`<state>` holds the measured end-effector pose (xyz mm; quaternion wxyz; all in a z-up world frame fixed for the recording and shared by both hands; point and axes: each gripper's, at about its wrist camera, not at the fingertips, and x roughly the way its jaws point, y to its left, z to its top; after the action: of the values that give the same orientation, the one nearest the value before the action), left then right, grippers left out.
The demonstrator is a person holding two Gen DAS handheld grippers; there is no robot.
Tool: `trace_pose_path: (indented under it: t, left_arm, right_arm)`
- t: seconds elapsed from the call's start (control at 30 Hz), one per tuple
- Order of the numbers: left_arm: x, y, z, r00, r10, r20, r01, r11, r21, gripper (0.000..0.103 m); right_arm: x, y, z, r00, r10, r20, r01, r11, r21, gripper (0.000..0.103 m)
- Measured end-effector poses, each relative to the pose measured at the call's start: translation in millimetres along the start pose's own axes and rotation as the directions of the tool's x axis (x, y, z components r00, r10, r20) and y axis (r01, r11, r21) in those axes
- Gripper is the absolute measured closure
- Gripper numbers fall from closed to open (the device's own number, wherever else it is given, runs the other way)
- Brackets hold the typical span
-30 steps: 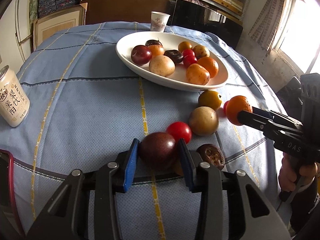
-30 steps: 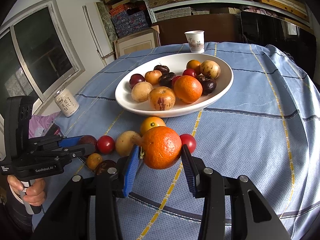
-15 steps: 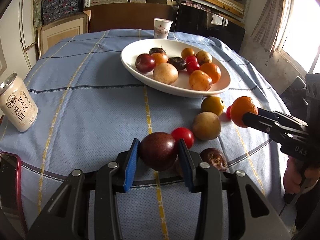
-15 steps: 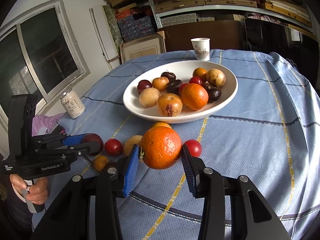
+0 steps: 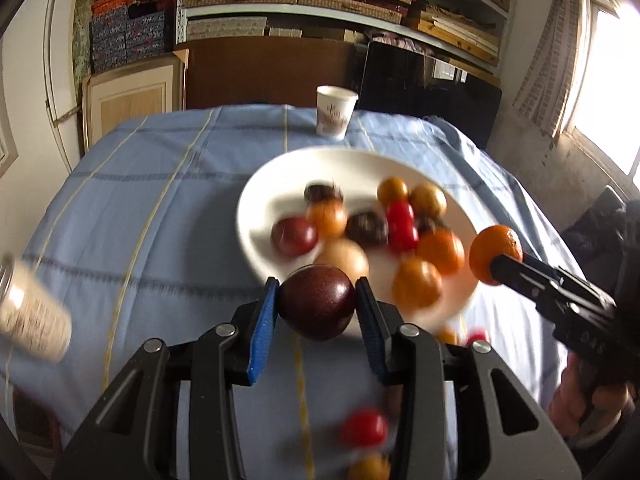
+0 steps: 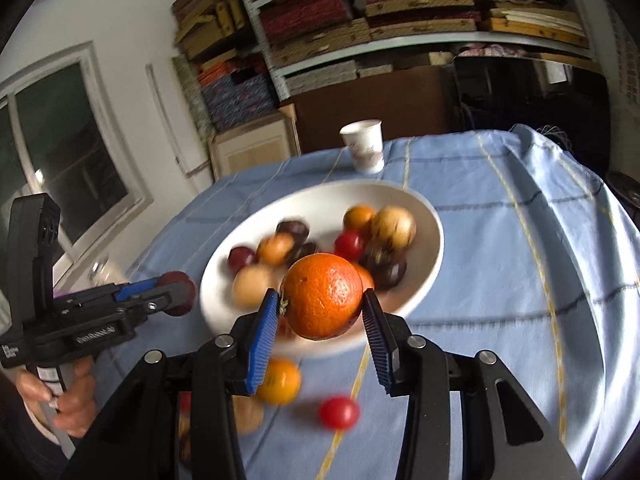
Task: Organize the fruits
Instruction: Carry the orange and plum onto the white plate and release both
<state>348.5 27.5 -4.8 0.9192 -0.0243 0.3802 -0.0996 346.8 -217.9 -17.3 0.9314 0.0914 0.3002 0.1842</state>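
Observation:
My left gripper (image 5: 316,308) is shut on a dark purple fruit (image 5: 317,303) and holds it in the air by the near rim of the white bowl (image 5: 256,216). My right gripper (image 6: 322,312) is shut on an orange (image 6: 324,296), held above the bowl's (image 6: 432,252) near edge. The bowl holds several fruits. The right gripper with its orange (image 5: 495,254) shows at the right of the left wrist view. The left gripper with the purple fruit (image 6: 178,292) shows at the left of the right wrist view. Loose fruits lie on the cloth below: a red one (image 6: 338,412) and a yellow-orange one (image 6: 278,380).
A blue checked tablecloth (image 5: 160,200) covers the round table. A white paper cup (image 5: 334,112) stands behind the bowl. A drink can (image 5: 28,320) stands at the left edge. Shelves and boxes fill the back wall.
Both grippers have risen and moved forward toward the bowl, each with its fruit. The loose fruits now lie below and behind the fingers. The view is blurred by motion.

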Motion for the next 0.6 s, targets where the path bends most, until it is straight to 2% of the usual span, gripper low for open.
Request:
trace_pose_path:
  t: [0.13, 0.23, 0.33, 0.4, 0.43, 0.53, 0.6]
  left_arm:
    - [34, -10, 23, 1.000, -0.018, -0.022, 0.017, 0.999, -0.028, 0.065]
    - [51, -18, 32, 1.000, 0.016, -0.014, -0.016, 1.000, -0.015, 0.065]
    - [62, -17, 40, 0.999, 0.005, -0.032, -0.006, 0.999, -0.034, 0.065]
    - [62, -13, 42, 0.999, -0.002, -0.039, 0.000, 0.998, -0.063, 0.054]
    - [57, -9, 43, 1.000, 0.001, -0.026, -0.003, 0.996, -0.084, 0.041]
    - [35, -1, 42, 1.000, 0.001, 0.007, 0.000, 0.994, -0.112, 0.039]
    - [15, 3, 37, 1.000, 0.002, 0.022, 0.000, 0.994, -0.107, 0.034]
  right_arm:
    - [20, 0, 18, 0.999, -0.012, 0.038, 0.012, 1.000, 0.020, 0.061]
    - [33, 0, 29, 0.999, -0.007, 0.050, 0.005, 0.999, 0.032, 0.062]
    - [40, -3, 37, 0.999, -0.002, 0.053, -0.001, 0.999, 0.047, 0.063]
    - [41, -7, 39, 0.999, 0.028, 0.041, -0.031, 0.997, 0.070, 0.063]
    - [38, -10, 40, 0.998, 0.041, 0.043, -0.044, 0.995, 0.088, 0.062]
    - [22, -14, 45, 0.997, 0.051, 0.059, -0.057, 0.993, 0.104, 0.060]
    - [11, -12, 44, 0.997, 0.057, 0.048, -0.061, 0.994, 0.086, 0.054]
